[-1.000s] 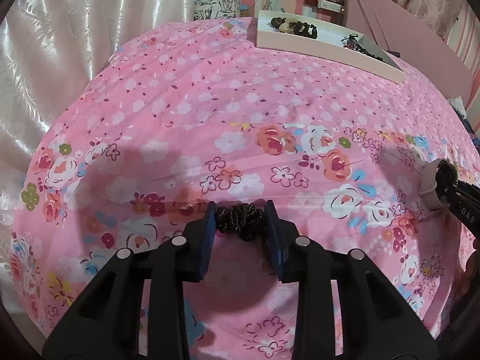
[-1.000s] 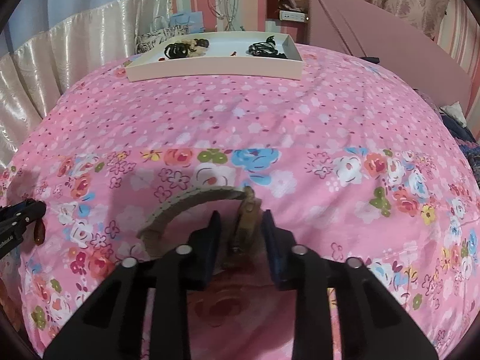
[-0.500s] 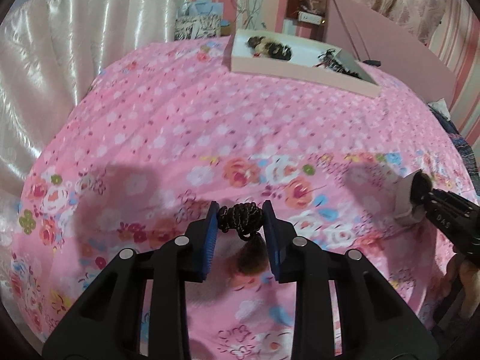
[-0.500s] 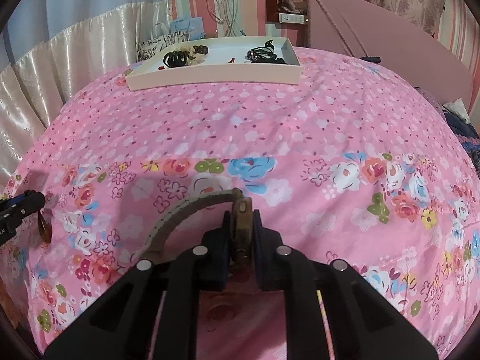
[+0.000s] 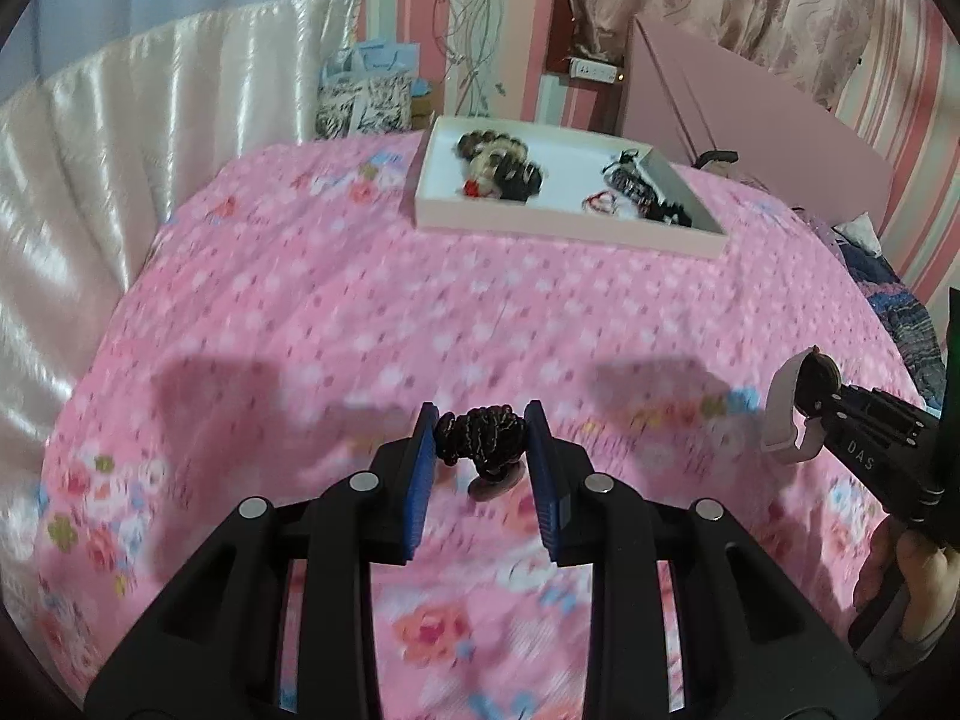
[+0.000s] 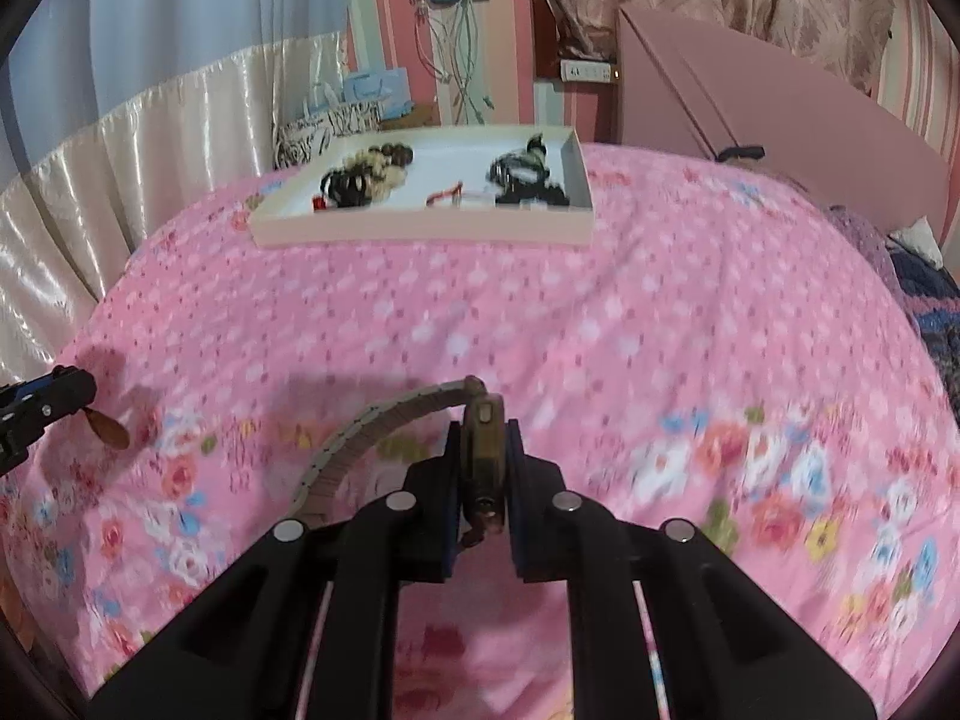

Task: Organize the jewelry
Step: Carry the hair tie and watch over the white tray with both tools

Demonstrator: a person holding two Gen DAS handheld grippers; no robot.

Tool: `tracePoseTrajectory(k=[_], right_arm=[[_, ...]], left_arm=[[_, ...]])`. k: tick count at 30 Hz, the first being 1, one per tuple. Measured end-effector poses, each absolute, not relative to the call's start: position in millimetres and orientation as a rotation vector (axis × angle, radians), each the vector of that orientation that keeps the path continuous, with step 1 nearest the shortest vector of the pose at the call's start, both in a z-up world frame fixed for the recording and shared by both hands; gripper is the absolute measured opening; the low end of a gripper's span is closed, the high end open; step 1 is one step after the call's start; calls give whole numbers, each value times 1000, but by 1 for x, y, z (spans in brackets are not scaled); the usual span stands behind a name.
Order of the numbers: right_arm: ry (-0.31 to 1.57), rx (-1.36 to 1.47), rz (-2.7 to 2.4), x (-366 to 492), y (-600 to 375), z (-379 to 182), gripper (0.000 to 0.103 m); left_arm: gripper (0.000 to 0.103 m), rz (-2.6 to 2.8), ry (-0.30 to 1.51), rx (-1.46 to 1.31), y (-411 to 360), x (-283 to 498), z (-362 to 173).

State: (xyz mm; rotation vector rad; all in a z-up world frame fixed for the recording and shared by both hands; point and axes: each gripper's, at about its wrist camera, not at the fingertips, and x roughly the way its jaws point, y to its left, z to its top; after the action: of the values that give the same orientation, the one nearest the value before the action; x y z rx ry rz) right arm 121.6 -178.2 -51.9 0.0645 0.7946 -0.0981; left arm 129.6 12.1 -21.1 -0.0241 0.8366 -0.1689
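Observation:
My left gripper [image 5: 481,427] is shut on a dark beaded bracelet [image 5: 480,435] with a brown pendant hanging below it, held above the pink floral bedspread. My right gripper [image 6: 483,444] is shut on a wristwatch [image 6: 483,450] by its brass-coloured case; its beige strap [image 6: 360,438] curves off to the left. The right gripper with the watch also shows at the right edge of the left wrist view [image 5: 804,414]. The left gripper's tip shows at the left edge of the right wrist view [image 6: 54,396]. A shallow white tray [image 5: 564,228] with jewelry sits at the far side of the bed.
In the tray [image 6: 420,228] a pile of dark and pale beads [image 6: 366,174] lies on the left and dark tangled pieces [image 6: 522,174] on the right. A satin curtain [image 5: 108,180] hangs left. A pink headboard [image 6: 750,102] and folded clothes [image 6: 924,312] are right.
Both grippers have lifted off the bedspread with their pieces and moved toward the tray. The right gripper closed on the watch case a second ago.

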Motion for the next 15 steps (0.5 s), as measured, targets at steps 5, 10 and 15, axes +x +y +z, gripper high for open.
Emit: tracePoseTrajectory(k=[5, 10, 15], right_arm=[[749, 53, -84, 150, -188, -25, 13], [729, 55, -75, 182, -199, -8, 13], [728, 48, -84, 222, -210, 0, 13]], left_arm=[[28, -204, 819, -30, -3, 162, 1], [28, -243, 795, -27, -22, 199, 23], [28, -276, 796, -30, -43, 246, 34]])
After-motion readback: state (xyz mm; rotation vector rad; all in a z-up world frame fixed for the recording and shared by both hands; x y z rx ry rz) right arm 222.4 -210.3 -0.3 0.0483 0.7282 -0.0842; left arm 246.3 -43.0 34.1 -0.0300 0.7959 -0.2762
